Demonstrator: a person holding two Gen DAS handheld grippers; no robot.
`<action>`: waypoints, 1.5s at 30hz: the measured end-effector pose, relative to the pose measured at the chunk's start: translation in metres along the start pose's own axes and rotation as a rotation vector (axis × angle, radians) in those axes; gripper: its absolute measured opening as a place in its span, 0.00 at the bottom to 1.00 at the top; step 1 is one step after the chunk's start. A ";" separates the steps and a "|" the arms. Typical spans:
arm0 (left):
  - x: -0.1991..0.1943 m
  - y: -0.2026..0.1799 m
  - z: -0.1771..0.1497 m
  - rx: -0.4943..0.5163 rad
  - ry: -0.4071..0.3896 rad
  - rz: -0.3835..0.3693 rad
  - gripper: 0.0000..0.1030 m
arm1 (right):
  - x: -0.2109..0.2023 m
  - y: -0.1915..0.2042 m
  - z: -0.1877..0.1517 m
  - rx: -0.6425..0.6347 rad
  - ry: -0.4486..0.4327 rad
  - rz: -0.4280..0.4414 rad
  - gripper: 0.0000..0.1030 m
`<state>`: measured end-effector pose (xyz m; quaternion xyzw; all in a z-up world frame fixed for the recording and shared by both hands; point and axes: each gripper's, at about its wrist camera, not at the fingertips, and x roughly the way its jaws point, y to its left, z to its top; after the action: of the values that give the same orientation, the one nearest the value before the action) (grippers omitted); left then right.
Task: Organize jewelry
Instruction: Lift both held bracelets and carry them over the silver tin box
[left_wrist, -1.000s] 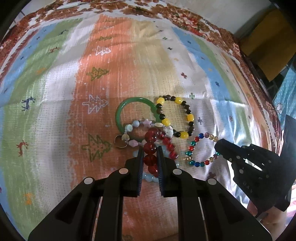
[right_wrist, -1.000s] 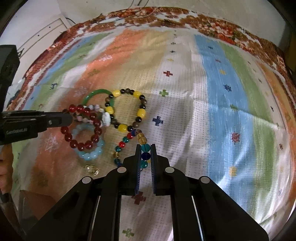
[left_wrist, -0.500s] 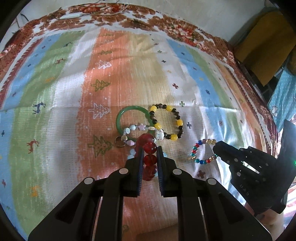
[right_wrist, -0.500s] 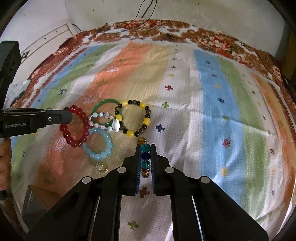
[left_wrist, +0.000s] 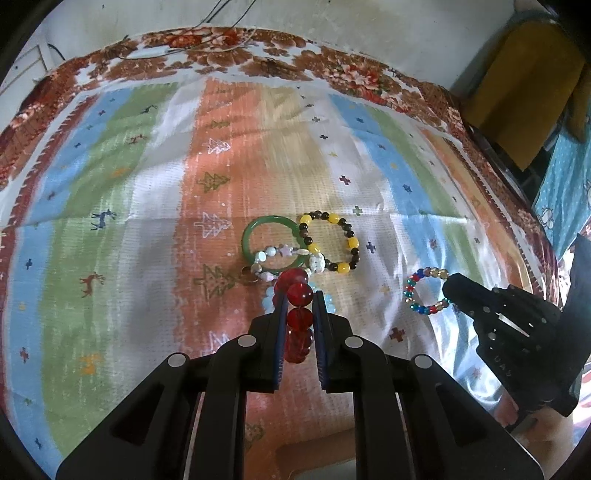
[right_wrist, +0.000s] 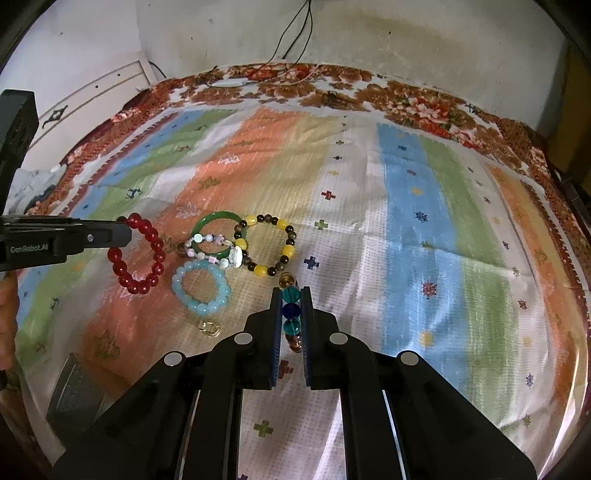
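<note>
Now the left gripper (left_wrist: 300, 314) pinches the red bead bracelet (right_wrist: 138, 258), held clear of the striped cloth (right_wrist: 406, 229) just left of the green bangle (right_wrist: 218, 234). Right of that bangle, past the yellow-and-dark bracelet (right_wrist: 266, 245), the right gripper (right_wrist: 291, 308) clamps the multicoloured bead bracelet (left_wrist: 424, 291).

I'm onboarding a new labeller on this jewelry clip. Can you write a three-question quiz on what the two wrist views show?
1. Which bracelet does the left gripper hold? A red bead bracelet; B green bangle; C light blue bead bracelet.
2. True or false: the right gripper is open and holds nothing.
3. Fill in: the yellow and dark bead bracelet lies on the ____ beside the green bangle.

Key: 1 A. 2 False, it is shut on the multicolour bead bracelet. 3 striped cloth.
</note>
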<state>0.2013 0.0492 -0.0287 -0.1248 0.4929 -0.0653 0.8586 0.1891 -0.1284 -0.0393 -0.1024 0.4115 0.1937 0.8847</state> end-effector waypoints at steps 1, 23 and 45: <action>-0.002 0.000 -0.001 0.001 -0.005 0.003 0.13 | -0.003 0.000 0.000 0.002 -0.008 0.000 0.10; -0.056 -0.017 -0.038 0.055 -0.135 0.012 0.13 | -0.053 0.031 -0.010 -0.067 -0.153 0.070 0.10; -0.104 -0.031 -0.077 0.074 -0.248 -0.025 0.13 | -0.098 0.042 -0.043 -0.050 -0.199 0.157 0.10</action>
<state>0.0823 0.0319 0.0290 -0.1061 0.3788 -0.0785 0.9160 0.0846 -0.1303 0.0077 -0.0721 0.3232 0.2818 0.9005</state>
